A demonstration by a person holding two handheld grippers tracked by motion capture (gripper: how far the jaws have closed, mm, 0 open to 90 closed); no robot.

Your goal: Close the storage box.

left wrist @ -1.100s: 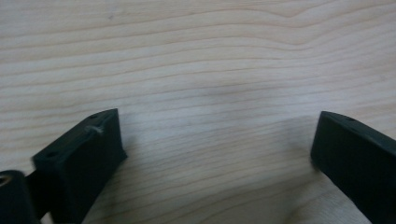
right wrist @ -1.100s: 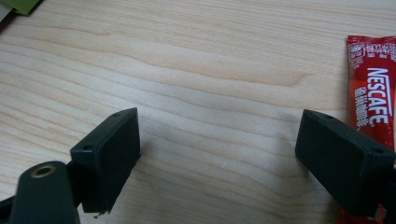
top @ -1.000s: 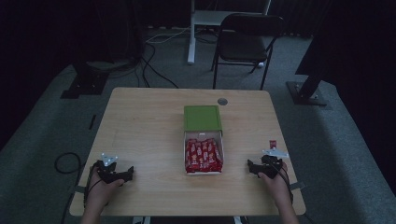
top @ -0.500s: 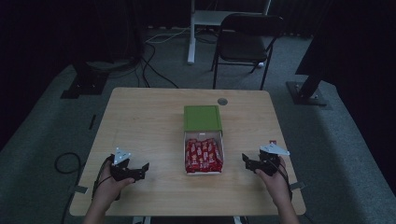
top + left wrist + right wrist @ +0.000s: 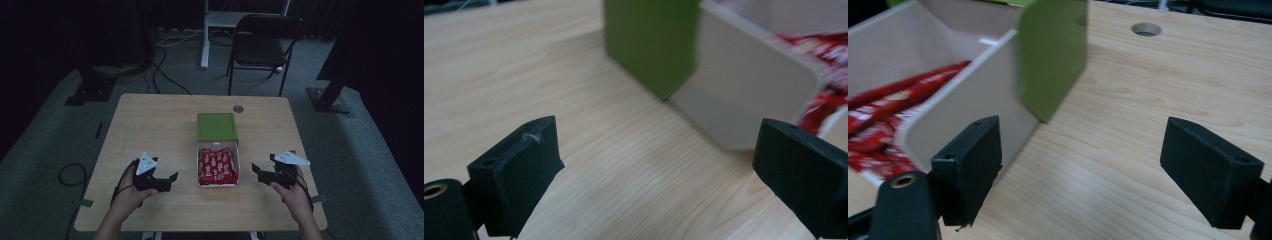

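— Two grippers, both held low over the table (image 5: 150,120)?
— Yes. At the left, the left gripper (image 5: 169,181) has its jaws spread wide with nothing between them, pointing at the box (image 5: 218,181).
— And the box?
— Mid-table, between the two: a white tray of red packets (image 5: 217,166), its green lid (image 5: 216,126) on the far end.
— The right side?
— The right gripper (image 5: 258,172) sits just beside the tray, jaws apart too, gripping nothing; its near jaw is close to the tray's wall, not touching
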